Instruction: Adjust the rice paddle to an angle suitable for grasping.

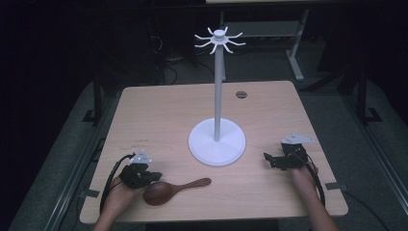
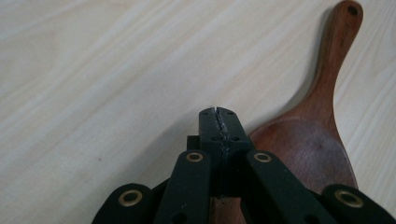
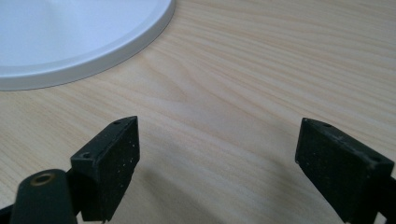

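Pale wood tabletop [image 1: 159, 110], dark room around. Left claw [image 1: 153, 176] pinched fully closed, empty, tips beside the wooden spoon [image 1: 166, 190] bowl at the near edge. Right claw [image 1: 268, 159] gapes wide, idle beside the white hook stand [image 1: 217, 139], likely the spoon's destination.
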A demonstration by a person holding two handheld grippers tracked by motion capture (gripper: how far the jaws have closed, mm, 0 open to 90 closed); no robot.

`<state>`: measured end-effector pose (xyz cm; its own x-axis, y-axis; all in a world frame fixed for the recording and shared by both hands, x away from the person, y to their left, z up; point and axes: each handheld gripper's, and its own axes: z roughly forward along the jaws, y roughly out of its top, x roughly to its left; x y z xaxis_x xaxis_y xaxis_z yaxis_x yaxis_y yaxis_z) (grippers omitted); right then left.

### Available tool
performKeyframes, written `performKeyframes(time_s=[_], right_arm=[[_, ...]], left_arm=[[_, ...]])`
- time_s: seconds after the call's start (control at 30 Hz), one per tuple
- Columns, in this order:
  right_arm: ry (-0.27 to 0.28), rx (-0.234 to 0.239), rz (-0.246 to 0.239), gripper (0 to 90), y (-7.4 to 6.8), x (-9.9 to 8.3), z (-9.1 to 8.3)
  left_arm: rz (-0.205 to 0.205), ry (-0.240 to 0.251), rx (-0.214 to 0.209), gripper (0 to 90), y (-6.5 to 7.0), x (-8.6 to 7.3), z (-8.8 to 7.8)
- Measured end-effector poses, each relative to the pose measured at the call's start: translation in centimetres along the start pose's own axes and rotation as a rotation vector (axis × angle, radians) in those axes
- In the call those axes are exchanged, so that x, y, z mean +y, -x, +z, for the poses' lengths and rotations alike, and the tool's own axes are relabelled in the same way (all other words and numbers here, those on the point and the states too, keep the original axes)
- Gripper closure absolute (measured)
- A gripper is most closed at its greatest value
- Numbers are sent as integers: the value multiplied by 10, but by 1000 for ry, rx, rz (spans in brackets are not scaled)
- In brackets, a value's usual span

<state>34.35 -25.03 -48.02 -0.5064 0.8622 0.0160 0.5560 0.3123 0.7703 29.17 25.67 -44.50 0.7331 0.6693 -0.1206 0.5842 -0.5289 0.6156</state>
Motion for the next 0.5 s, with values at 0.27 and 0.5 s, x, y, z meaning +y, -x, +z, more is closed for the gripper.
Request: performKeyframes(time_s=[0.27, 0.5], right_arm=[[2, 3, 6, 132, 1, 0, 0], [3, 3, 7, 132, 1, 0, 0]], left_arm=[[66, 29, -61, 897, 17, 20, 7], [125, 13, -110, 898, 36, 40, 25]])
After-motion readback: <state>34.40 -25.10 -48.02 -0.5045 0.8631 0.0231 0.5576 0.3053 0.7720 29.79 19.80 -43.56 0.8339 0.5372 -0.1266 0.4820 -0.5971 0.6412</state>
